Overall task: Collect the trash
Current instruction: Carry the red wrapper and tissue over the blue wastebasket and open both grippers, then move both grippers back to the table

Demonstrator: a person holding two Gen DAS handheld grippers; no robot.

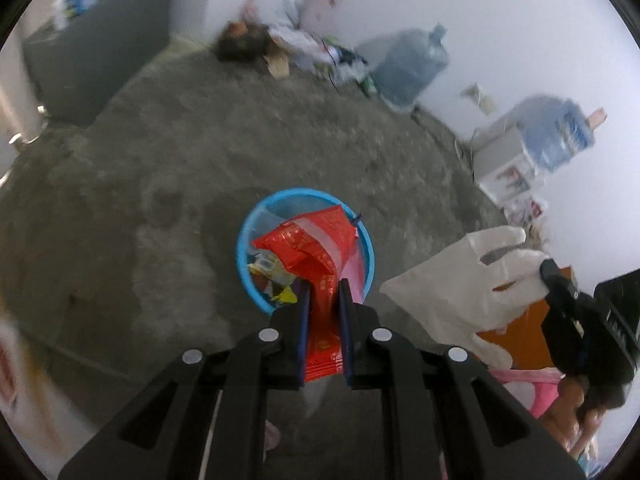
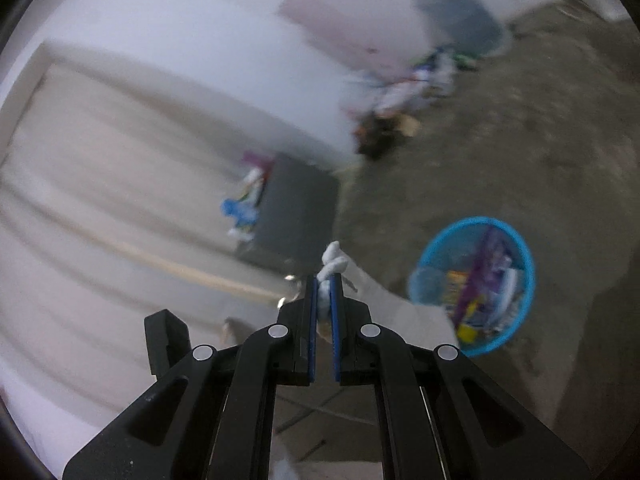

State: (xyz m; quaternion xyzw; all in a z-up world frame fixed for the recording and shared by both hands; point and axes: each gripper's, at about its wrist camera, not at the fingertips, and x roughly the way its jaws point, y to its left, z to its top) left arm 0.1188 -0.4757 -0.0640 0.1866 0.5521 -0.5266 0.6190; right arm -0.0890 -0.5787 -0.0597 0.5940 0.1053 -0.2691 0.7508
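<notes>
Step in hand, as judged: delivery of collected trash to the bin.

Left gripper (image 1: 325,292): jaws narrow, clamped on a red foil wrapper (image 1: 316,248). Wrapper directly above the blue basket (image 1: 245,240), upper end fanned out over the rim. Basket on the concrete floor (image 1: 160,160), already loaded with yellow and other coloured wrappers.

Right gripper (image 2: 325,280): jaws nearly closed, pinching a twisted corner of a white plastic bag (image 2: 400,300). Same bag visible in the left wrist view (image 1: 460,284), hanging beside the basket, not over it. In the right wrist view, basket (image 2: 520,264) off to the right of the fingertips.

Next move, as judged: open left jaws to drop the wrapper into the basket; a light, crumpled foil, likely to cling or drift, so release low over the opening. Then bring the white bag across to the basket.

Farther off: grey cabinet (image 1: 100,52), litter pile (image 1: 280,48) at the wall, water jugs (image 1: 412,64).

Writing: gold print on the red wrapper, too blurred to read. No brand legible elsewhere.
</notes>
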